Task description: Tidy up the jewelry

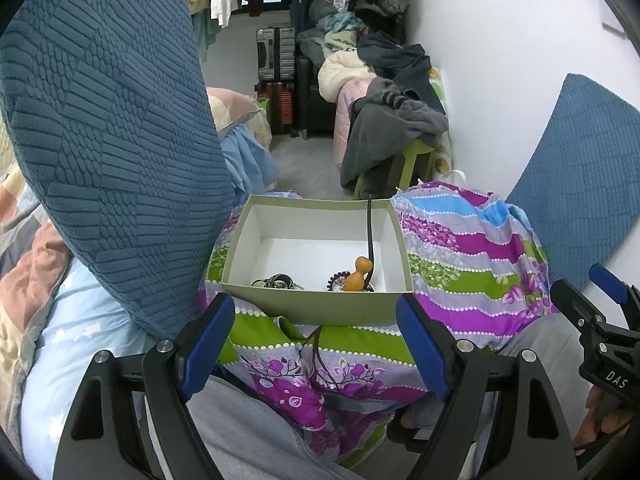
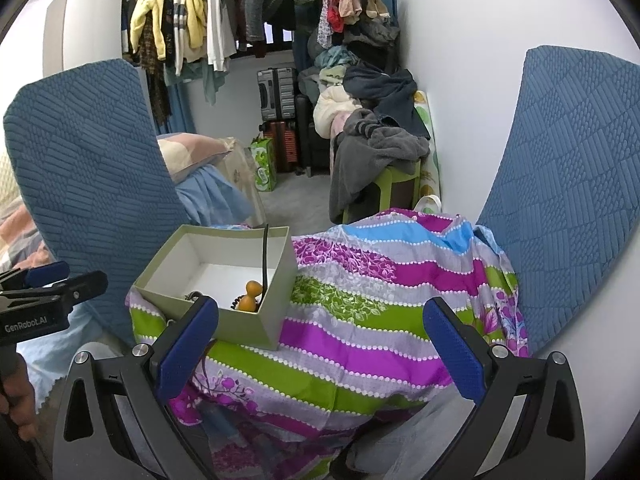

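Observation:
An open green box (image 1: 316,307) with a white inside sits on a striped purple, green and blue cloth (image 1: 472,264). In it lie an orange gourd pendant (image 1: 359,274) on a black cord, a dark bracelet (image 1: 276,281) and a beaded piece. My left gripper (image 1: 318,350) is open and empty, just in front of the box's near wall. In the right wrist view the box (image 2: 264,320) is at left with the pendant (image 2: 250,298) inside. My right gripper (image 2: 320,354) is open and empty above the cloth (image 2: 380,300), right of the box.
Blue quilted cushions stand at left (image 1: 104,140) and right (image 2: 572,184). Behind are a green stool (image 2: 396,184) piled with grey clothes, suitcases (image 2: 278,96), hanging clothes (image 2: 188,24) and a white wall. Bedding lies at the left.

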### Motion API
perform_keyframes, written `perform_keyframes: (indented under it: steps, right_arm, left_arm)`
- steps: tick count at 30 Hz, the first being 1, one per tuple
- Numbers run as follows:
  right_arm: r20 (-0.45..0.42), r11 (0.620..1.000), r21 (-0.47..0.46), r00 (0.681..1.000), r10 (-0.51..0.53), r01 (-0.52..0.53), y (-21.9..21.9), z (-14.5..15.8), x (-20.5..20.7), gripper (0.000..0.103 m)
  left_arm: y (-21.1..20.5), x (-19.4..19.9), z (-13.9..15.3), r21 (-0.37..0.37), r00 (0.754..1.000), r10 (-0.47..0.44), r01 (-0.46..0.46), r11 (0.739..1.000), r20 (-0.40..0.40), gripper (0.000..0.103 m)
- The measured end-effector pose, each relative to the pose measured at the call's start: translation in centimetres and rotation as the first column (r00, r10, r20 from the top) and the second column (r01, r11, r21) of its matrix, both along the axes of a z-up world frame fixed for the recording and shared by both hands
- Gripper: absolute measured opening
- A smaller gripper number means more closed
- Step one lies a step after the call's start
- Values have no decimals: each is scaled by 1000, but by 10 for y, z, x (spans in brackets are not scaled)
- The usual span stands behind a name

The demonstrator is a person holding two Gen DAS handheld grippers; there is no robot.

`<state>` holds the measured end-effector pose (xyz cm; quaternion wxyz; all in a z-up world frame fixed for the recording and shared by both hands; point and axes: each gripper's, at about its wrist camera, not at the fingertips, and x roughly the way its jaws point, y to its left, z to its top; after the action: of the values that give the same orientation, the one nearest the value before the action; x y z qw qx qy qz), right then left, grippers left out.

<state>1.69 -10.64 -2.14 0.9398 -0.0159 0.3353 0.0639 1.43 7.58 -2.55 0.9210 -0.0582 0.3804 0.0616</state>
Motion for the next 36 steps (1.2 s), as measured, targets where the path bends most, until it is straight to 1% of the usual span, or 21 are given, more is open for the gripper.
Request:
perform_keyframes:
  steps: [5,8,24,36]
  right_arm:
    - [-4,1000,2,1000,-1,1,0,-2,1,103]
    - [-5,1000,0,1000,-1,1,0,-2,1,103]
    - [-10,1000,-2,1000,3,-3,0,-4,1,103]
    - [-13,1000,-2,1000,6,-6,1,-7,-1,103]
  left_arm:
    - [-1,-2,0,8,1000,7,-7,1000,-4,83]
    - [0,-3,-2,0,1000,12,-12,1000,-7,83]
    - [-3,-3,-3,11,1000,5,-5,1000,-7,83]
    - [-3,-3,-4,3,1000,5,-5,1000,-6,83]
